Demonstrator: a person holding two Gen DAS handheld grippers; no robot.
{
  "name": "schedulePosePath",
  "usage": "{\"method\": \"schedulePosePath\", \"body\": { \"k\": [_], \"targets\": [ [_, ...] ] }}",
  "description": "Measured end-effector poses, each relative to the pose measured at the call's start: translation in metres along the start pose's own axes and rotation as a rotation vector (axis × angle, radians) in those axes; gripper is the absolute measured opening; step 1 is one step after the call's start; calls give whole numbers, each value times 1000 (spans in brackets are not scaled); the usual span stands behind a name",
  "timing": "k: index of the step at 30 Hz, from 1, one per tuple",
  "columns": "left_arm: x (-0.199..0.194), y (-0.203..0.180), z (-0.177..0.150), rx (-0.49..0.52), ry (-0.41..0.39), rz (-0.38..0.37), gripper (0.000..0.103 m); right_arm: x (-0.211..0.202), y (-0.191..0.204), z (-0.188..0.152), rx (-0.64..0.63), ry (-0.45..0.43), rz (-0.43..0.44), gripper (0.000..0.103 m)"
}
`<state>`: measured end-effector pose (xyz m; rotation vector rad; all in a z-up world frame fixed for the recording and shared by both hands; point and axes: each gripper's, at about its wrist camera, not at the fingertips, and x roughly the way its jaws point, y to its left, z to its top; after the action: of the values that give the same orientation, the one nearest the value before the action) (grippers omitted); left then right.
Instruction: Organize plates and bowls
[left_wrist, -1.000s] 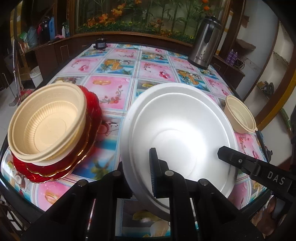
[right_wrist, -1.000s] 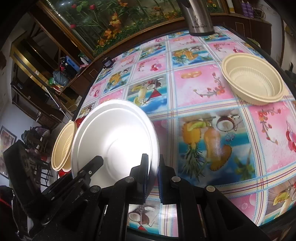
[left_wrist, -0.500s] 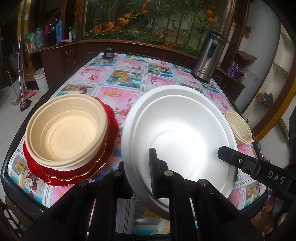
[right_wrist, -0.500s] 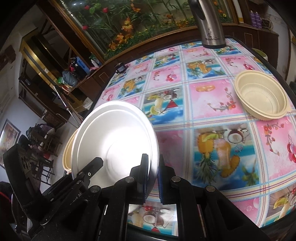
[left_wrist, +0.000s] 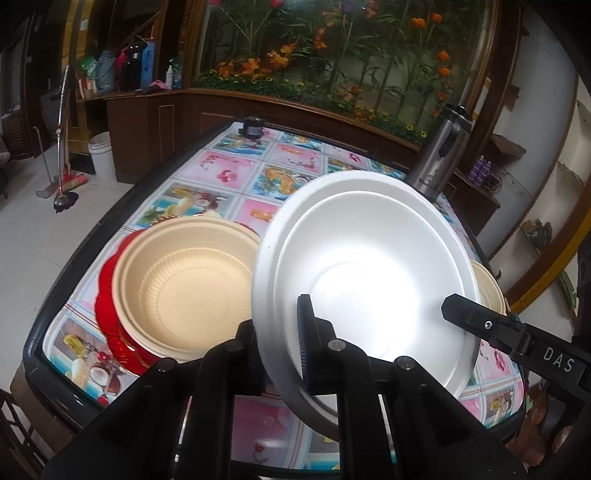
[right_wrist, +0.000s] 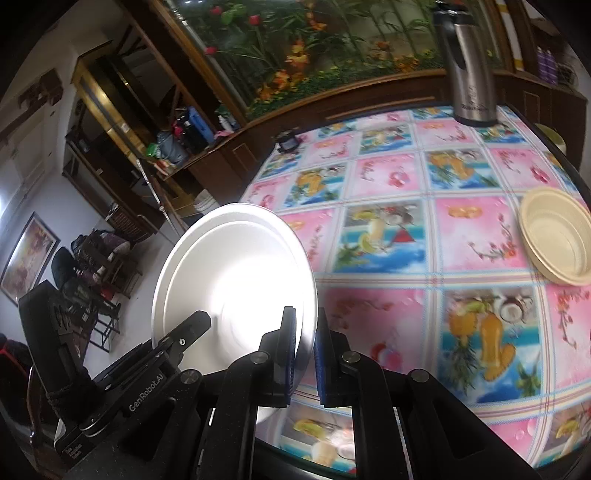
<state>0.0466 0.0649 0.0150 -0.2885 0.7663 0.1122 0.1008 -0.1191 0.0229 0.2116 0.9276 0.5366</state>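
— What is the plate doing right now?

— The white foam plate (left_wrist: 369, 266) is off the table (right_wrist: 388, 177), tilted, carried between both tools. The left gripper (left_wrist: 284, 332) pinches its near-left rim, one blue-padded finger on the inner face and the other behind. The right gripper (right_wrist: 304, 350) pinches the near-right rim the same way, jaws pressed together on the thin edge.

— How should it handle?

— By its look it is foam, so probably very light but soft, and the rim could dent or crack under a hard squeeze. The surface is smooth, so a grip on the edge alone may slip if the plate swings. Taking it on opposite sides of the rim, as here, seems the steadiest hold.

— And where might it go?

— Likely toward the stack near the table's left edge: a tan bowl (left_wrist: 188, 284) nested on red plates (left_wrist: 110, 325). A second tan bowl (right_wrist: 557, 236) sits alone near the right edge, well apart — the steel flask (right_wrist: 471, 74) stands at the far edge.
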Motion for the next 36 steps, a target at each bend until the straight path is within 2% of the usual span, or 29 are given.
{"method": "schedulePosePath", "body": {
  "k": [13,28,36],
  "targets": [
    [1,40,7,-51,-18,90,10,33,37,13,-57,35,62,8],
    [1,84,22,-120,-27,161,10,73,86,28,-117,82,106,8],
    [22,94,20,-127,20,194,10,96,90,27,-125,129,107,8]
  ]
}}
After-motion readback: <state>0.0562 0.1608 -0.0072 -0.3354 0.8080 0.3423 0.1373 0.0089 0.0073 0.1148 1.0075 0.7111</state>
